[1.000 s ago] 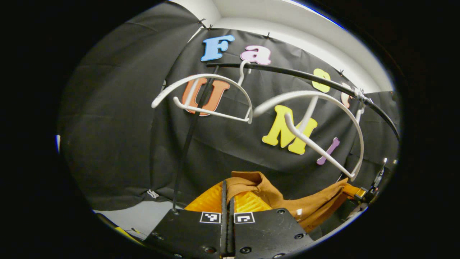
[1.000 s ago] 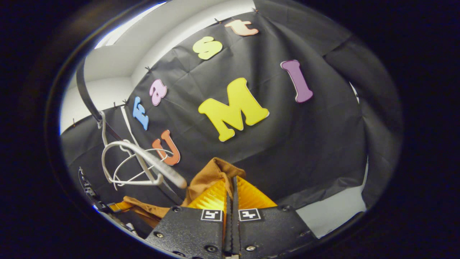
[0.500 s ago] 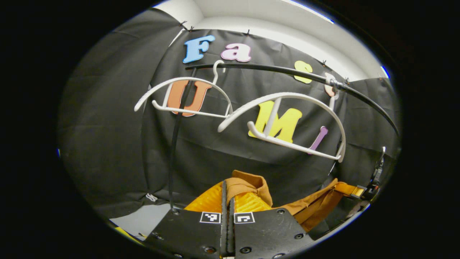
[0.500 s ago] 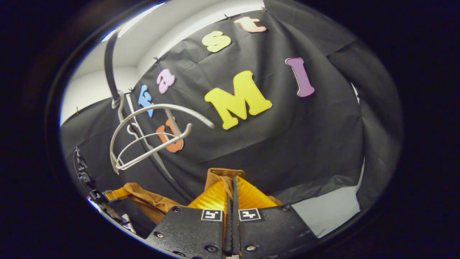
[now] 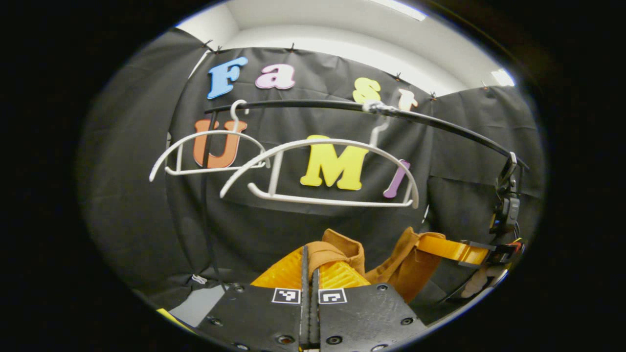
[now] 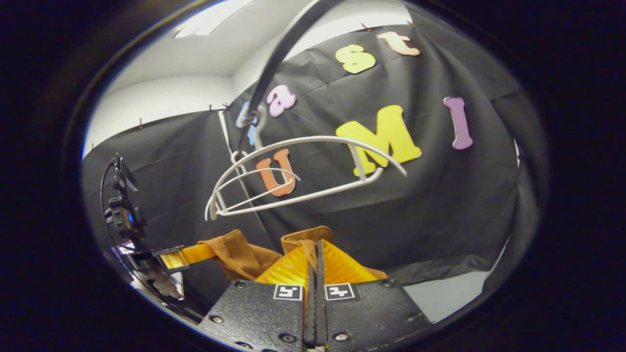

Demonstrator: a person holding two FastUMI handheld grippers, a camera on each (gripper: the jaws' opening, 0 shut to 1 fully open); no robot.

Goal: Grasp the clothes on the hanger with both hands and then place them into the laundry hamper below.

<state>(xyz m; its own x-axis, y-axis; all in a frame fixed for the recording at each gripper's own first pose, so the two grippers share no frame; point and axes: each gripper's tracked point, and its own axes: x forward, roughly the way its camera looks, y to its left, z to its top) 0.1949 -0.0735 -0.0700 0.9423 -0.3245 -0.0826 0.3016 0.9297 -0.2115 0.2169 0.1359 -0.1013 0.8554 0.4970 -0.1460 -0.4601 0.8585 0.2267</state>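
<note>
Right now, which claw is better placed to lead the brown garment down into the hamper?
Neither clearly: the left claw and right claw are both shut on the brown garment, already clear of the white hangers. Lower both together.

Above the two grippers, two bare white hangers (image 5: 320,171) hung from the black rail (image 5: 342,107), barring any way straight up. Between the hangers' lower bars and the brown garment (image 5: 391,259) there was open room, backed by the black cloth wall (image 5: 122,195)

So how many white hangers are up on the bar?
2. The farther hanger hangs near the rail's left end; the nearer hanger hangs beside it, toward the middle, both bare.
</note>
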